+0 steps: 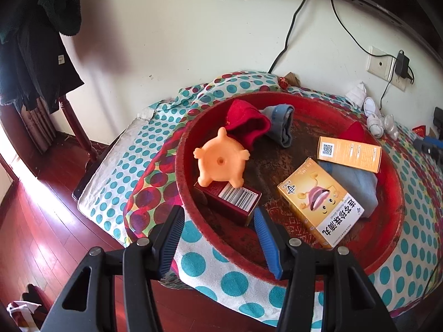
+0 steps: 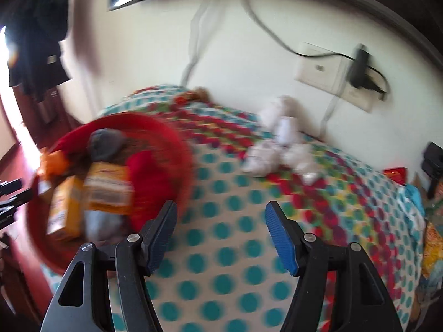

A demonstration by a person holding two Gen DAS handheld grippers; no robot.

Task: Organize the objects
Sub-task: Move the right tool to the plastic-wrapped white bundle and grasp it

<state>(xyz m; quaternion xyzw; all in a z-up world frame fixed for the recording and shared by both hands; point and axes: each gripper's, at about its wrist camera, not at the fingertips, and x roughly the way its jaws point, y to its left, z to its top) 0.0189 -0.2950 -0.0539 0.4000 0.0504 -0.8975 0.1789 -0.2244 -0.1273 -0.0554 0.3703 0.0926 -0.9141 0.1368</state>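
Red basin (image 1: 387, 166) centre frame on dotted cloth (image 1: 193, 262), holding orange toy (image 1: 220, 160) atop dark red box (image 1: 232, 202), red sock (image 1: 246, 124), grey sock (image 1: 281, 124), two yellow boxes (image 1: 321, 204). Left gripper (image 1: 218, 240) spread, empty, at basin's lower rim. Right gripper (image 2: 221, 235) spread, empty, over cloth; view blurred.

A round red tray (image 1: 393, 193) on a polka-dot bedspread holds an orange rubber toy (image 1: 220, 160) resting on a dark red barcode box (image 1: 229, 199). Two yellow medicine boxes (image 1: 321, 203) lie flat near folded red cloths (image 1: 246, 124) and grey-blue cloths (image 1: 282, 124).
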